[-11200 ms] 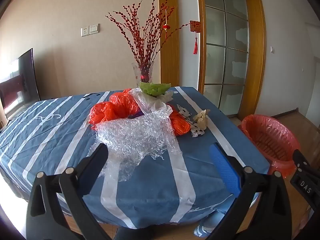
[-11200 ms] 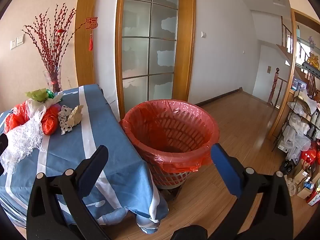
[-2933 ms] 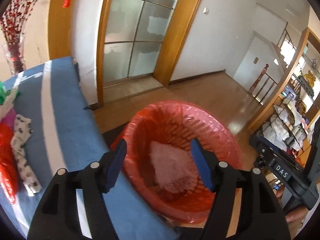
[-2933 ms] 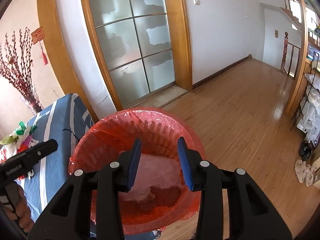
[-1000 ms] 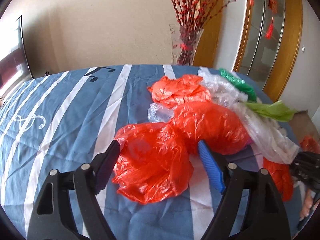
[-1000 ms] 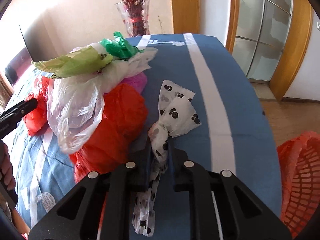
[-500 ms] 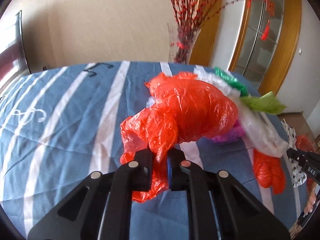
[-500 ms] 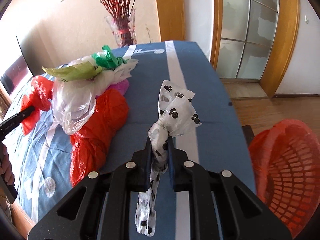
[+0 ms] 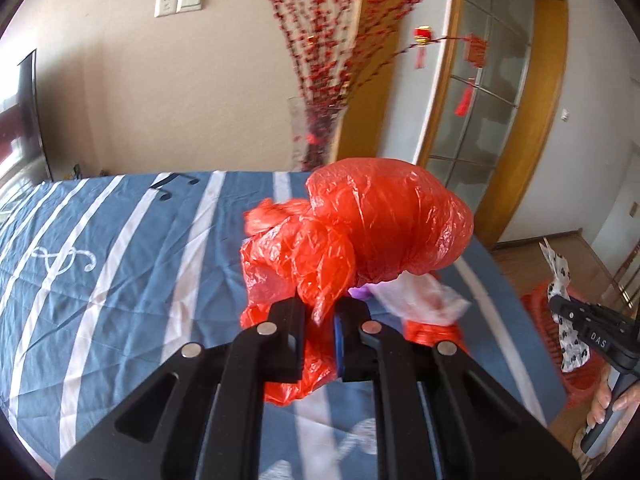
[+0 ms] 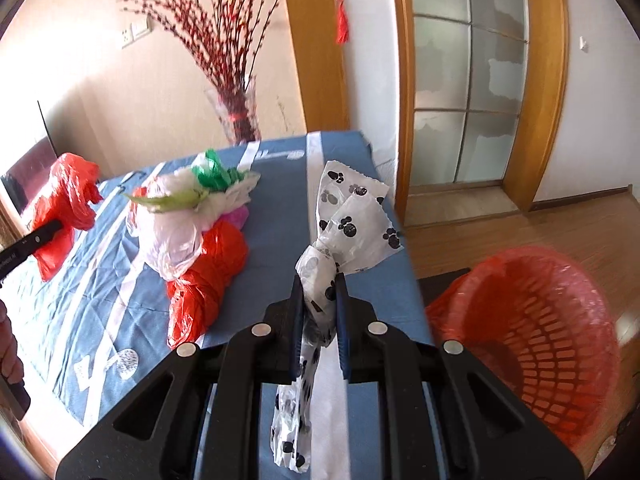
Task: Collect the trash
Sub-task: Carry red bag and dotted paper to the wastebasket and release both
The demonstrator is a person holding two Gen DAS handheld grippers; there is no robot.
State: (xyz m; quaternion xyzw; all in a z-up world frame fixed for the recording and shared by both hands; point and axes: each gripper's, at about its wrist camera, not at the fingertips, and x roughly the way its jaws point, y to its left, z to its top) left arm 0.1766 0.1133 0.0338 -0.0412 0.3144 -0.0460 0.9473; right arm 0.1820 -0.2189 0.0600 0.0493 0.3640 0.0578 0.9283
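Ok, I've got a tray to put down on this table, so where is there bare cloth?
The striped tablecloth lies bare left of the red bag held by the left gripper. A narrower strip runs between the bag pile and the table's door-side edge. The middle by the vase is crowded.

Bright daylight from the left, fisheye-curved edges with dark corners, background branches motion-blurred.
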